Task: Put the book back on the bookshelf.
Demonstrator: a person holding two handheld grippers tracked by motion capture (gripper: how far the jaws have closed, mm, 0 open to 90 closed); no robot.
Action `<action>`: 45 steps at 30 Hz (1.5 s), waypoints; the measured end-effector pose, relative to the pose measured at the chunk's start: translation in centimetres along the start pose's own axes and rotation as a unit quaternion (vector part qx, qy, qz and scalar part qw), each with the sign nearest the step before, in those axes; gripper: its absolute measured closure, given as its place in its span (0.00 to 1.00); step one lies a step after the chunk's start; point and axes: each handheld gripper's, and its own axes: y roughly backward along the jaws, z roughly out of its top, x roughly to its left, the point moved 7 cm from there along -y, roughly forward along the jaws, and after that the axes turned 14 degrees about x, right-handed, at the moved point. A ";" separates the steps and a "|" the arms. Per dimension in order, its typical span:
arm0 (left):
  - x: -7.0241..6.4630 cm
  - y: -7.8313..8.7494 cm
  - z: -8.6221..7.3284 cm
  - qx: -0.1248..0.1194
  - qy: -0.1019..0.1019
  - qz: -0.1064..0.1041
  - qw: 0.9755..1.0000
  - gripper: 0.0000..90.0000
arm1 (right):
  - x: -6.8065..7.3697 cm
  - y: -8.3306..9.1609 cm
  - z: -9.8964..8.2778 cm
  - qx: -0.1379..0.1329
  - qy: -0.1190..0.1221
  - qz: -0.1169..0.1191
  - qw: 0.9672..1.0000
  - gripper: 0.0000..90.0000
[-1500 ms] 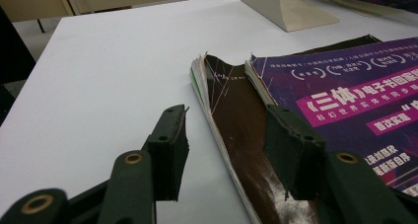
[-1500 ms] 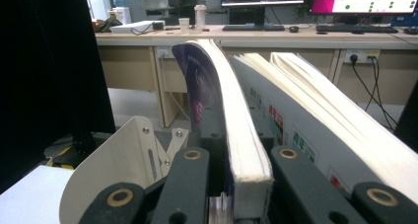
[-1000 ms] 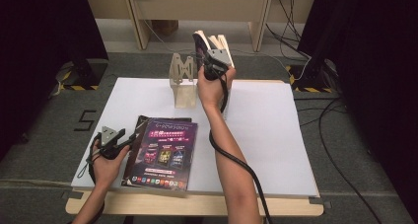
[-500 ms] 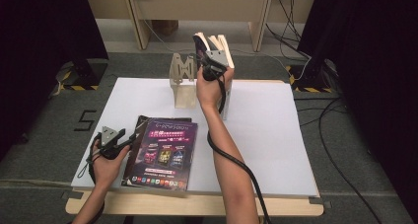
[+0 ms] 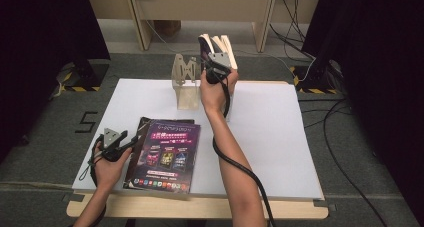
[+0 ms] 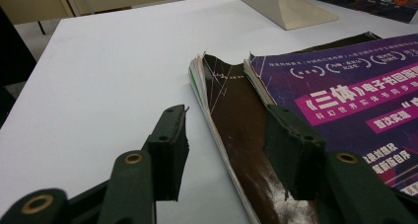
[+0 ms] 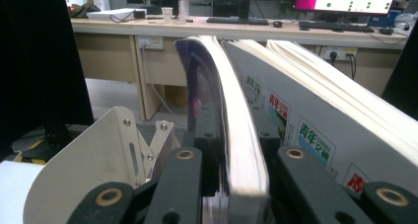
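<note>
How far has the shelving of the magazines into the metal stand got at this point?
Done: two white magazines lean upright by the bookend. In hand: right gripper stands a purple one beside them, jaws just easing open. Left: two magazines flat by the open left gripper.

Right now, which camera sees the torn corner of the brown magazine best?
The left gripper view. There the brown magazine lies close up, and its ragged top corner and page edges show clearly beside the purple magazine. In the high view the brown magazine is mostly covered, with just an edge peeking out. The right gripper view looks at upright books instead.
</note>
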 end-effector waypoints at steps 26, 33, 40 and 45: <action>-0.1 0.0 0.0 0.002 -0.005 0.003 1.000 0.57 | -0.1 2.5 -1.4 -0.008 0.007 0.006 1.000 0.78; -0.1 0.0 0.0 0.001 -0.006 0.004 1.000 0.57 | -0.3 3.1 -1.7 -0.009 0.004 0.015 1.000 0.75; -0.1 0.0 0.0 0.003 -0.007 0.005 1.000 0.57 | -0.4 3.4 -2.3 -0.005 0.004 0.026 1.000 0.73; -0.1 0.0 0.0 0.003 -0.006 0.005 1.000 0.57 | -0.5 3.7 -2.7 -0.004 0.006 0.032 0.999 0.71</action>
